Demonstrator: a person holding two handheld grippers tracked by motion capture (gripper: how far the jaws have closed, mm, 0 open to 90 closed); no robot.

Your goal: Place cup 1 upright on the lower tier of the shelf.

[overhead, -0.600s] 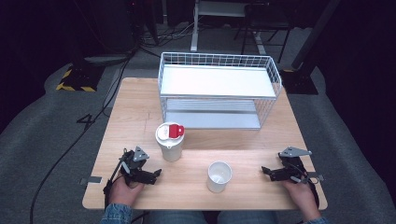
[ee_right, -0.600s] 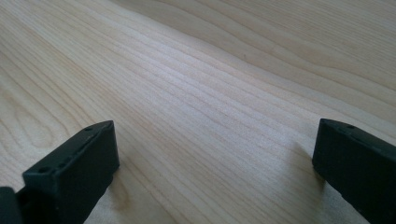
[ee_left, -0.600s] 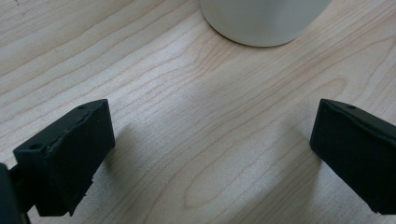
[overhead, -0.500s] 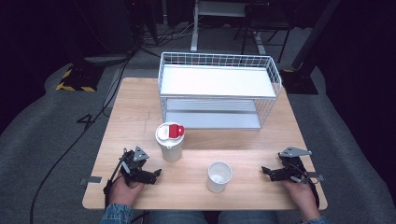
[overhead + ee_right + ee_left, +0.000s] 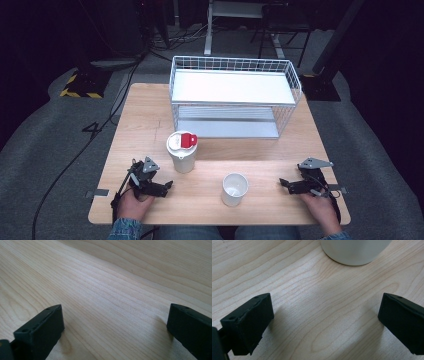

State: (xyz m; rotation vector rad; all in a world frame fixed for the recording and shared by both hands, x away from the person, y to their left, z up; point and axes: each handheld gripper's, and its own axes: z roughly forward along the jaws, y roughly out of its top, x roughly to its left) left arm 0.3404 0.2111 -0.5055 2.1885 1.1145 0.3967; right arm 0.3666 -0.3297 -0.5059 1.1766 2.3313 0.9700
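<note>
The white cylindrical jug with a red-tabbed lid [image 5: 182, 151] stood on the pale wooden desk [image 5: 150, 115], just beyond the left gripper [image 5: 162, 187]. An open white cup [image 5: 234, 189] sat between it and the right gripper [image 5: 286, 184]. Both jaws gaped wide, empty.

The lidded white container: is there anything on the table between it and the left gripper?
Nothing visible. The left gripper rests open on the table, and bare wood lies between it and the lidded white container. The open white cup stands off to the side, not in that path.
</note>
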